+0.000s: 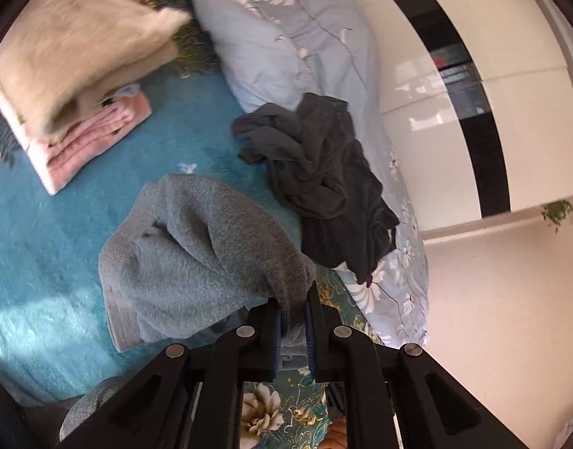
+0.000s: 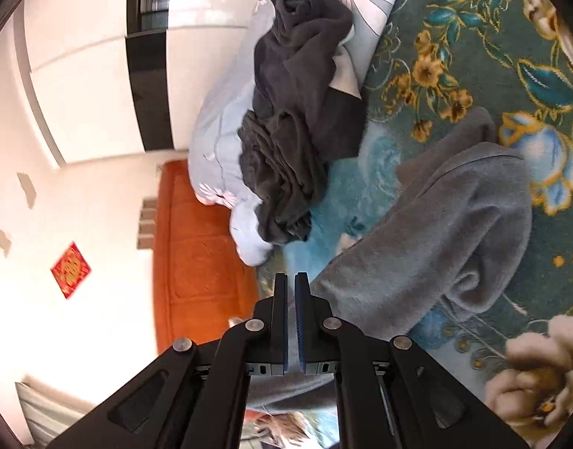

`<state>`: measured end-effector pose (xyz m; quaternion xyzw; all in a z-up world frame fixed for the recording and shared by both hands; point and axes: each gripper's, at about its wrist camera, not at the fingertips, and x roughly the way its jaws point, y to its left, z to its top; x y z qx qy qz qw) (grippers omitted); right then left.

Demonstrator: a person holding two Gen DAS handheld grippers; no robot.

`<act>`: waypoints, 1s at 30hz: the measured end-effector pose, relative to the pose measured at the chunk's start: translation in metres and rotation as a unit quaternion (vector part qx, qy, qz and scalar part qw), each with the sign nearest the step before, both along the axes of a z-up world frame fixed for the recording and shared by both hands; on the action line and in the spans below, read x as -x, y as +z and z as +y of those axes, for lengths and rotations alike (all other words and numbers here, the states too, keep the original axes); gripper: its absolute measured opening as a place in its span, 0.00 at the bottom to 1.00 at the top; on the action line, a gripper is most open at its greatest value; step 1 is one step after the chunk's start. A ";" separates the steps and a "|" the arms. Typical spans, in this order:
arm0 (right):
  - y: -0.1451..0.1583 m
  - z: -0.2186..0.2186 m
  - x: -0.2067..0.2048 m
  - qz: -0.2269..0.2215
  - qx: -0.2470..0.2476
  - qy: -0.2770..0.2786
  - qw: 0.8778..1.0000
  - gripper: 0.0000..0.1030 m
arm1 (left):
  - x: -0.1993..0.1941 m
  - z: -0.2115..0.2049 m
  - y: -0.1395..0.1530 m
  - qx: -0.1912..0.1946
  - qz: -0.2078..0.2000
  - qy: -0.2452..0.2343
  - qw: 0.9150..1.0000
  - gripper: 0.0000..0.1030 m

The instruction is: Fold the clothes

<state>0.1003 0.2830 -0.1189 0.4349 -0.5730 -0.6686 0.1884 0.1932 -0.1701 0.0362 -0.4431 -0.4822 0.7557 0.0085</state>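
Grey sweater [image 1: 196, 258] bunched on teal blanket [image 1: 43, 232], one end pinched in left gripper [image 1: 294, 299], jaws pressed onto fabric. Right gripper [image 2: 291, 280] pressed together, nothing between pads; sweater [image 2: 447, 232] lies just to its right in right wrist view, long axis running away from tongs. Left hand nearer, already gripping. Dark garment [image 1: 320, 183] crumpled against floral pillow [image 1: 294, 37], still unfolded. Folded stack [image 1: 66, 86] well apart, far corner.
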 end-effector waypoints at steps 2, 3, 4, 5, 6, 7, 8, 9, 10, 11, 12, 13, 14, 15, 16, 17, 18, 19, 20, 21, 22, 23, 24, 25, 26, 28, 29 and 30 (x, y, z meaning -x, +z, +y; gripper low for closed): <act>-0.021 -0.004 -0.019 -0.028 -0.040 0.041 0.998 0.06 | -0.006 -0.012 -0.012 -0.007 -0.010 0.016 1.000 0.11; -0.037 -0.002 -0.032 -0.048 -0.048 0.047 0.997 0.08 | -0.009 -0.018 -0.015 -0.007 -0.012 0.022 1.000 0.11; -0.055 -0.006 -0.039 -0.069 -0.049 0.044 0.995 0.10 | -0.012 -0.023 -0.018 -0.006 -0.015 0.028 0.999 0.11; -0.070 -0.009 -0.045 -0.088 -0.045 0.036 0.995 0.15 | -0.015 -0.029 -0.019 -0.002 -0.015 0.031 0.999 0.11; -0.084 -0.011 -0.051 -0.102 -0.033 0.021 0.994 0.22 | -0.016 -0.033 -0.019 0.002 -0.016 0.033 0.999 0.11; -0.097 -0.015 -0.054 -0.113 -0.019 0.009 0.993 0.25 | -0.017 -0.037 -0.020 0.003 -0.016 0.033 0.999 0.11; -0.107 -0.020 -0.054 -0.119 -0.002 0.004 0.993 0.31 | -0.018 -0.039 -0.021 0.004 -0.016 0.033 0.999 0.11; -0.114 -0.026 -0.052 -0.123 0.013 0.004 0.992 0.37 | -0.018 -0.042 -0.022 0.003 -0.017 0.033 0.999 0.11; -0.117 -0.032 -0.049 -0.126 0.022 0.003 0.992 0.37 | -0.019 -0.046 -0.023 0.003 -0.018 0.034 0.999 0.11; -0.119 -0.038 -0.046 -0.126 0.029 -0.001 0.992 0.37 | -0.020 -0.047 -0.024 0.002 -0.019 0.035 0.999 0.11; -0.120 -0.044 -0.043 -0.126 0.032 -0.006 0.992 0.37 | -0.022 -0.049 -0.024 0.001 -0.020 0.037 0.999 0.11; -0.120 -0.049 -0.039 -0.125 0.030 -0.010 0.992 0.37 | -0.024 -0.050 -0.025 -0.001 -0.021 0.038 0.999 0.11; -0.120 -0.052 -0.035 -0.128 0.026 -0.014 0.991 0.37 | -0.026 -0.052 -0.026 -0.002 -0.021 0.040 0.999 0.11; -0.120 -0.055 -0.030 -0.132 0.026 -0.015 0.991 0.37 | -0.027 -0.052 -0.027 -0.003 -0.021 0.039 0.999 0.11; -0.121 -0.058 -0.026 -0.133 0.033 -0.014 0.990 0.33 | -0.028 -0.053 -0.028 -0.004 -0.022 0.039 0.999 0.11; -0.118 -0.059 -0.023 -0.129 0.032 -0.013 0.991 0.10 | -0.029 -0.053 -0.028 -0.004 -0.022 0.036 0.999 0.11; -0.108 -0.057 -0.020 -0.115 0.018 -0.013 0.993 0.04 | -0.030 -0.053 -0.028 -0.004 -0.023 0.034 0.999 0.11; -0.097 -0.052 -0.016 -0.099 -0.001 -0.015 0.995 0.03 | -0.028 -0.051 -0.026 -0.002 -0.020 0.030 0.999 0.11; -0.084 -0.046 -0.012 -0.081 -0.014 -0.019 0.996 0.02 | -0.027 -0.048 -0.024 -0.001 -0.018 0.026 0.999 0.11; -0.070 -0.036 -0.008 -0.059 -0.021 -0.025 0.998 0.01 | -0.025 -0.046 -0.022 0.001 -0.015 0.022 1.000 0.11; -0.057 -0.026 -0.005 -0.038 -0.028 -0.031 0.998 0.01 | -0.022 -0.043 -0.019 0.000 -0.009 0.019 1.000 0.11; -0.042 -0.015 -0.002 -0.018 -0.039 -0.037 0.998 0.00 | -0.020 -0.040 -0.016 -0.001 -0.003 0.015 1.000 0.11; -0.025 -0.002 -0.001 0.000 -0.054 -0.045 0.998 0.00 | -0.016 -0.035 -0.013 -0.003 0.003 0.009 1.000 0.11; -0.008 0.012 -0.001 0.017 -0.066 -0.053 0.996 0.00 | -0.012 -0.029 -0.008 -0.002 0.007 0.003 1.000 0.11; 0.009 0.025 -0.002 0.032 -0.075 -0.058 0.995 0.00 | -0.007 -0.023 -0.002 -0.001 0.012 -0.003 1.000 0.11; 0.039 0.047 -0.001 0.055 -0.094 -0.058 0.992 0.00 | 0.003 -0.011 0.009 0.000 0.025 -0.015 1.000 0.11; 0.054 0.058 -0.001 0.067 -0.103 -0.058 0.991 0.00 | 0.006 -0.005 0.013 -0.003 0.030 -0.020 0.999 0.11; 0.065 0.063 0.000 0.075 -0.115 -0.050 0.989 0.01 | 0.009 0.000 0.016 -0.006 0.036 -0.024 0.999 0.11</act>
